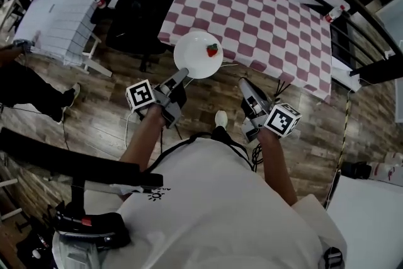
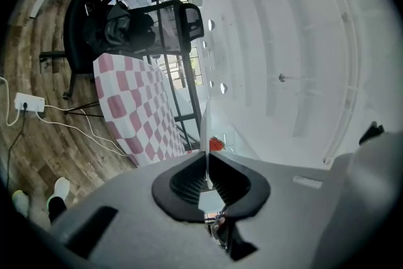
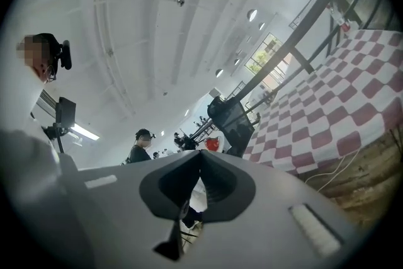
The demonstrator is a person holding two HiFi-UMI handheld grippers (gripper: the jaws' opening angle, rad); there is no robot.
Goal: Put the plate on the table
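Jaws of the left gripper (image 1: pixel 184 74) are pinching the near rim of the white plate (image 1: pixel 192 60), closing almost fully on its thin edge. The plate is carrying a strawberry (image 1: pixel 212 50) and is sitting at the near edge of the red-and-white checked table (image 1: pixel 264 16); contact with the cloth is unclear. Farther right, the right gripper (image 1: pixel 244 84) is pointing at the table, jaws pressing together on nothing.
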